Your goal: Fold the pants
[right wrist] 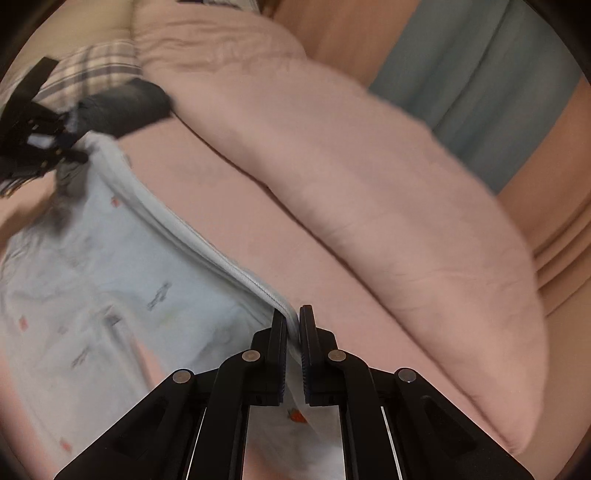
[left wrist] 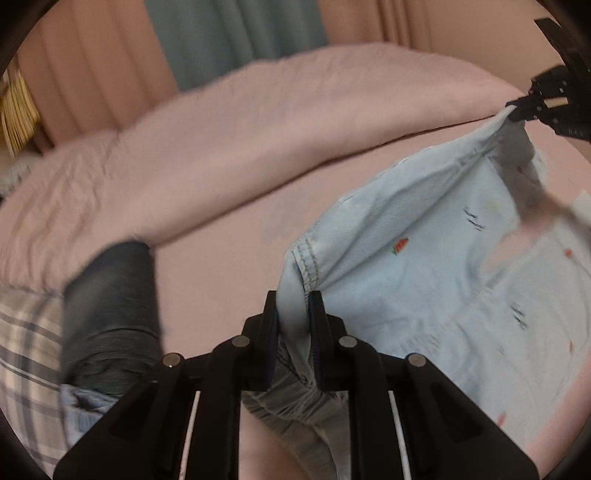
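While the light blue pants (left wrist: 424, 236) are hanging stretched between our two grippers above the pink bed sheet (left wrist: 229, 243), we are pinching one end in the left gripper (left wrist: 292, 299), its fingers (left wrist: 271, 321) pressed against a bunched hemmed edge, with grey elastic fabric gathering just below the jaws. Over in the left wrist view, the right gripper (left wrist: 517, 109) is showing up at the far upper right, clamping the other end of the same top edge, so the cloth is running taut between the two and drooping below it. From the right wrist view we are seeing that right gripper (right wrist: 293, 314) up close, its fingers (right wrist: 279, 332) squeezing a folded seam of the pants (right wrist: 110, 258), and the left gripper (right wrist: 79, 157) is sitting at the far left, holding its corner. Small red and dark printed motifs are dotting the fabric, though motion blur is smearing them. Behind the pants, a rolled pink duvet (right wrist: 369, 184) is lying across the bed, and a dark folded garment (left wrist: 110, 314) is resting on the sheet just beside a plaid cloth (left wrist: 26, 350). Peach and teal curtains (left wrist: 229, 33) are hanging at the back, and we are seeing the lower part of the pants trailing down toward the sheet
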`<move>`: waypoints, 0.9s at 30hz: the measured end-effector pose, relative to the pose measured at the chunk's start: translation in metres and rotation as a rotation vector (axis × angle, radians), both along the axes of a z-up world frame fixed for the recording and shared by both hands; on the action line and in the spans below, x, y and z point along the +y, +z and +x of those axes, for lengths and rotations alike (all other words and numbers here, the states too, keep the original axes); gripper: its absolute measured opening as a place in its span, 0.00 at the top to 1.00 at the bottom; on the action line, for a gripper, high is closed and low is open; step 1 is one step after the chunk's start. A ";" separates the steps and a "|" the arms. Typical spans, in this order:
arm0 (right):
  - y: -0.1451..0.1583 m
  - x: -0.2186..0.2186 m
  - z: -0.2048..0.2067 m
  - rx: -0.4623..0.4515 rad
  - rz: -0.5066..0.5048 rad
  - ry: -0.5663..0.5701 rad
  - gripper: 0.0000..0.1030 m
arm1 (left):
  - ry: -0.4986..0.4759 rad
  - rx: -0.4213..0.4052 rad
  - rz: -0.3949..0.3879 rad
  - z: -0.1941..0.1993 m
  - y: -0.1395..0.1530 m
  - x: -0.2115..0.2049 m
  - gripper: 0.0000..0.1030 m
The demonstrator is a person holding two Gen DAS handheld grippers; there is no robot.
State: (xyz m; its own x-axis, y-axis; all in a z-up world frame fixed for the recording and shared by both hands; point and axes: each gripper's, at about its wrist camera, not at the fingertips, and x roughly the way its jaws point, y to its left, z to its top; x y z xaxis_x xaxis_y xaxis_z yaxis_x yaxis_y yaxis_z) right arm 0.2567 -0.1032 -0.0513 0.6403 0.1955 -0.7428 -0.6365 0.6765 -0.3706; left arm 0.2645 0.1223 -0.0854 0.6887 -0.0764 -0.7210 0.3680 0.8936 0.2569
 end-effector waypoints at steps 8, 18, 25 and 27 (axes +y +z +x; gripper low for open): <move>-0.012 -0.057 -0.157 -0.062 -0.048 0.090 0.94 | -0.107 -0.113 0.168 -0.143 -0.024 -0.010 0.87; -0.100 -0.044 -0.214 0.080 -0.155 0.103 0.94 | -0.040 -0.095 0.267 -0.166 -0.089 0.007 0.89; -0.110 -0.053 -0.209 0.133 -0.102 0.061 0.93 | -0.082 -0.071 0.374 -0.191 -0.120 -0.009 0.86; -0.126 -0.055 -0.208 0.177 -0.100 0.031 0.90 | -0.073 -0.103 0.422 -0.198 -0.122 -0.014 0.80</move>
State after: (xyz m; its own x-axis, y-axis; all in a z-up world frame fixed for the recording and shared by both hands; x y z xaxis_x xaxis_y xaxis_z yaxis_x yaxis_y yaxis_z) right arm 0.0488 -0.1578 -0.1773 0.4927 0.1329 -0.8600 -0.7175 0.6212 -0.3151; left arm 0.0668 0.1080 -0.2069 0.7624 0.1587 -0.6273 0.3799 0.6749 0.6326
